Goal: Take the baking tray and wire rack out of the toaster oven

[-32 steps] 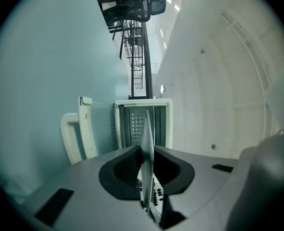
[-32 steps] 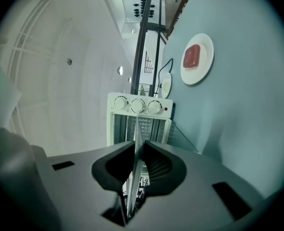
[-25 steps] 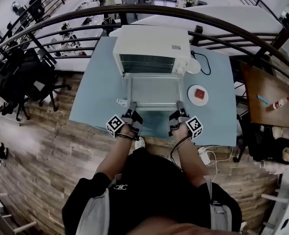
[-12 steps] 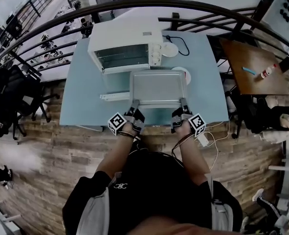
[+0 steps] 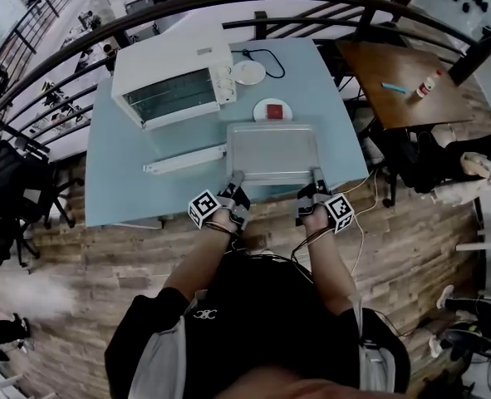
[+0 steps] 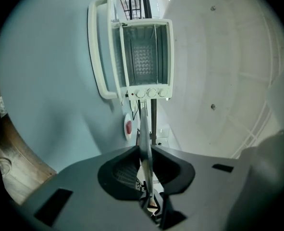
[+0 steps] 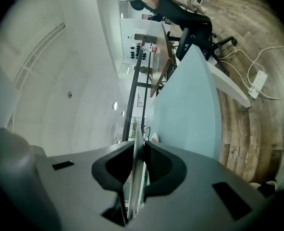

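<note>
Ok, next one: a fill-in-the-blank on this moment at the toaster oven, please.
1. The left gripper and the right gripper are both shut on the near edge of the ___.
2. The toaster oven stands with its door ___.
3. The small plate to the right of that door holds something ___ in colour.
Missing words: baking tray; open; red.

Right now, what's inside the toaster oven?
The oven stands open; its dim cavity shows a patterned back wall. The tray is already out. Whether the rack is inside cannot be seen.
</note>
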`<state>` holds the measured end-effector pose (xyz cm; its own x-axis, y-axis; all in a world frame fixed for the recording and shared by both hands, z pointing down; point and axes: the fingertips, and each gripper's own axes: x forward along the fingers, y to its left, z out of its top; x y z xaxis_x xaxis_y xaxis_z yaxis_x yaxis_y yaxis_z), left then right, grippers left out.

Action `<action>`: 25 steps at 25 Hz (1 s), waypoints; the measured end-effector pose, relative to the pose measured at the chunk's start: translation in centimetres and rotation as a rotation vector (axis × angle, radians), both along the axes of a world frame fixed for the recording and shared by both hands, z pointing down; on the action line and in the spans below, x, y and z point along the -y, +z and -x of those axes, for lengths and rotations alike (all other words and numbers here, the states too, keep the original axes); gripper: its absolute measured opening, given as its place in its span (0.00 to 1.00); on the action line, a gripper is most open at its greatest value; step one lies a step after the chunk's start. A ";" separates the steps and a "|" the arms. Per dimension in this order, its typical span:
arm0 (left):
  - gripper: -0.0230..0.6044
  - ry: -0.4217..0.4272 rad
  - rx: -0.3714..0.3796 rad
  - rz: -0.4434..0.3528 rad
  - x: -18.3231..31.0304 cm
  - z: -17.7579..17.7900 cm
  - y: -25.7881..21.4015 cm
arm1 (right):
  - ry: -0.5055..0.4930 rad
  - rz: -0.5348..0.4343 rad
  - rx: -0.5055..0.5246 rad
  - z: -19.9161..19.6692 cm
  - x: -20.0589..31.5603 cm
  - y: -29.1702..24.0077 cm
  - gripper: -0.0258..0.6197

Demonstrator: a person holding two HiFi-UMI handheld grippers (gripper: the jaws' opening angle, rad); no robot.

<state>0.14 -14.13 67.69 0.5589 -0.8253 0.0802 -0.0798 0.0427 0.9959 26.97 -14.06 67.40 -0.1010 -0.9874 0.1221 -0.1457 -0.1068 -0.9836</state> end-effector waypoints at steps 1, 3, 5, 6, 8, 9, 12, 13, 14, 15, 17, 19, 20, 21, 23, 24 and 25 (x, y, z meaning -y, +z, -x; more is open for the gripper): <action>0.15 0.013 0.000 0.006 -0.2 -0.8 0.3 | 0.010 0.006 -0.003 -0.8 -0.4 0.2 0.13; 0.15 0.037 0.002 0.020 -0.7 -2.2 1.1 | 0.028 0.023 -0.009 -2.1 -1.3 0.7 0.13; 0.15 0.057 0.003 0.041 -1.2 -3.4 1.9 | 0.043 0.041 -0.016 -3.4 -2.3 1.4 0.13; 0.15 0.065 0.002 0.054 -1.5 -4.0 2.3 | 0.048 0.049 -0.020 -4.0 -2.8 1.7 0.13; 0.15 0.078 0.000 0.079 -2.1 -5.2 3.0 | 0.059 0.066 -0.024 -5.1 -3.5 2.3 0.13; 0.15 0.085 0.001 0.089 -2.4 -5.7 3.3 | 0.065 0.074 -0.025 -5.6 -3.7 2.7 0.13; 0.16 0.106 0.011 0.117 -3.6 -7.0 4.4 | 0.078 0.099 -0.025 -6.9 -4.2 3.9 0.13; 0.16 0.116 0.015 0.127 -4.2 -7.4 4.8 | 0.079 0.108 -0.025 -7.3 -4.4 4.3 0.13; 0.16 0.127 0.022 0.137 -4.8 -7.8 5.1 | 0.079 0.119 -0.027 -7.7 -4.5 4.6 0.13; 0.16 0.139 0.029 0.147 -5.4 -8.1 5.5 | 0.077 0.130 -0.031 -7.9 -4.6 4.9 0.13; 0.17 0.158 0.046 0.169 -6.4 -8.5 6.2 | 0.066 0.148 -0.040 -8.2 -4.8 5.6 0.13; 0.18 0.166 0.063 0.183 -7.1 -8.6 6.9 | 0.046 0.170 -0.052 -8.2 -4.9 6.4 0.13; 0.18 0.170 0.072 0.185 -7.3 -8.5 7.1 | 0.036 0.185 -0.060 -8.1 -5.0 6.9 0.13; 0.18 0.174 0.083 0.188 -7.5 -8.5 7.3 | 0.026 0.204 -0.068 -8.1 -5.1 7.4 0.13; 0.18 0.195 0.119 0.204 -7.9 -8.5 7.9 | 0.013 0.247 -0.088 -8.0 -5.4 8.4 0.12; 0.18 0.216 0.150 0.219 -8.2 -8.5 8.4 | 0.007 0.273 -0.103 -8.0 -5.5 8.9 0.12; 0.18 0.242 0.186 0.236 -8.6 -8.6 9.0 | 0.000 0.301 -0.121 -7.9 -5.7 9.5 0.12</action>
